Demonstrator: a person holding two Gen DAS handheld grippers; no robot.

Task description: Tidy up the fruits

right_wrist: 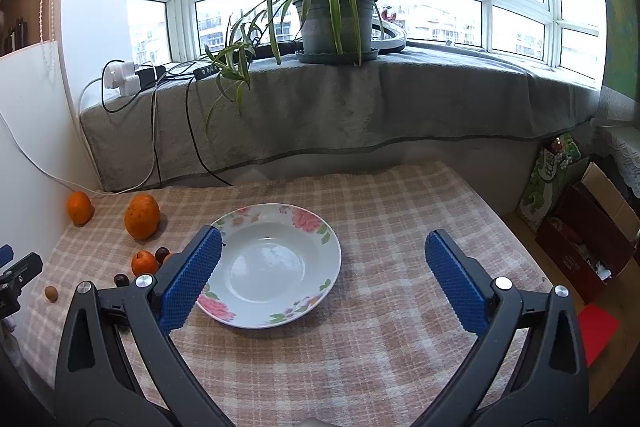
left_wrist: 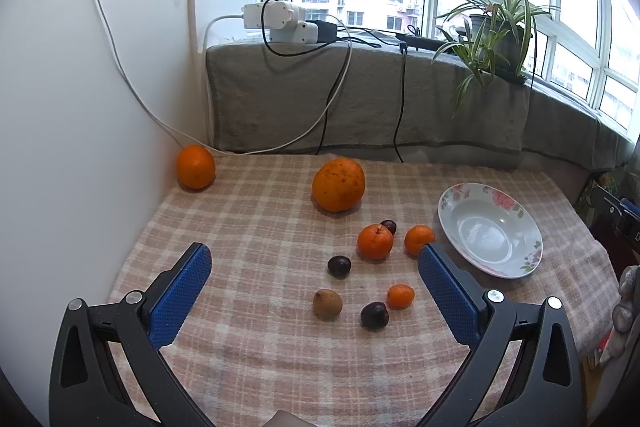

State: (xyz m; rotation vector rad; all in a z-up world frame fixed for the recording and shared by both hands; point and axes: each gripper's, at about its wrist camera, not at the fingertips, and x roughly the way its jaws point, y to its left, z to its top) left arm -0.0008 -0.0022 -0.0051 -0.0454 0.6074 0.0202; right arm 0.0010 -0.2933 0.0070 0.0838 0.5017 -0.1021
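A white floral plate [left_wrist: 452,207] lies empty on the checked cloth; it also shows in the right wrist view [right_wrist: 320,287]. Left of it lie a large orange [left_wrist: 338,184], a second orange [left_wrist: 195,167] by the wall, three small tangerines [left_wrist: 375,241], dark plums [left_wrist: 339,266] and a brown fruit [left_wrist: 327,303]. My left gripper [left_wrist: 316,255] is open and empty above the small fruits. My right gripper [right_wrist: 324,241] is open and empty above the plate. The oranges [right_wrist: 142,216] also show at the left of the right wrist view.
A white wall panel [left_wrist: 80,107] bounds the table's left side. A grey-covered windowsill [right_wrist: 360,115] at the back holds a potted plant [right_wrist: 336,23], a power strip [left_wrist: 276,17] and hanging cables. Boxes [right_wrist: 580,247] stand on the floor at right.
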